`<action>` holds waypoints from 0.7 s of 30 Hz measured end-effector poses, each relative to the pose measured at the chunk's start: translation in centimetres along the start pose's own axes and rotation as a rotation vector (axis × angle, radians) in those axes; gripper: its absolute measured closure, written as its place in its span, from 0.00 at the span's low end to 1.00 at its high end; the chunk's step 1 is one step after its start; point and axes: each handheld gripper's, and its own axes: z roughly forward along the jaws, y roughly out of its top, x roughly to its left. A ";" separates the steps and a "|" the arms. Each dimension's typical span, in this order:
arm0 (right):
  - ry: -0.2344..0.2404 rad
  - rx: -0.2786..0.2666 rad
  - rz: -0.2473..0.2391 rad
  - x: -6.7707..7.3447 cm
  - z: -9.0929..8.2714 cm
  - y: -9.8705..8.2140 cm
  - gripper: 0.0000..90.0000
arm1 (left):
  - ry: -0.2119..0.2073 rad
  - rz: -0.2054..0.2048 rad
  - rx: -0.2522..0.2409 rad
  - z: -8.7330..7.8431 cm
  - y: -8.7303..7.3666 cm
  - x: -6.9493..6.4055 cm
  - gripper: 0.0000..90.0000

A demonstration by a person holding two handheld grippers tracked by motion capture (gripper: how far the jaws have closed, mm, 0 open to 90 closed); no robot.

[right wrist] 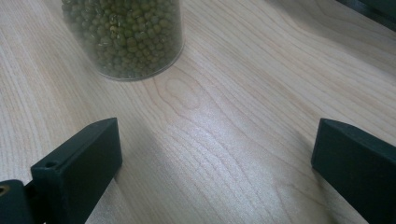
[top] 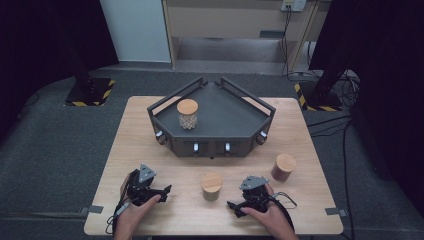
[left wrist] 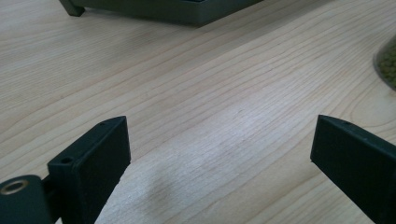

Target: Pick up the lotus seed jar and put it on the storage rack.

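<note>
Two grippers rest low over my side of the wooden table (top: 150, 130), one in each of my hands. My left gripper (top: 162, 192) sits near the front left corner with its jaws spread wide apart and only bare wood between them; in the left gripper view (left wrist: 219, 144) the grain runs clear across the gap. My right gripper (top: 235, 207) sits toward the front right, its jaws also wide apart with nothing between them, as the right gripper view (right wrist: 215, 149) shows.

The jar of green beans (top: 211, 186) stands upright on the table between my two grippers, a little ahead of them, with its wooden lid on. In the right gripper view the jar (right wrist: 123, 37) stands beyond my left-hand jaw, apart from it. Its edge just enters the left gripper view (left wrist: 386, 63) at the right border.

A brown jar (top: 283, 167) with a wooden lid stands to the right, near my right hand. Farther back sits a dark corner shelf (top: 225, 112), and on it a jar of pale beans (top: 187, 114) stands upright at the left side.
</note>
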 end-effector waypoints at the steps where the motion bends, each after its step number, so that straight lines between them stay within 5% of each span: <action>1: 0.000 0.000 0.000 0.0 0.0 0.0 0.02 | 0.003 0.001 0.002 0.0 -0.1 0.0 0.04; 21: 0.000 0.000 0.000 0.0 0.0 0.0 0.02 | -0.005 -0.032 0.053 2.0 -1.0 0.9 0.02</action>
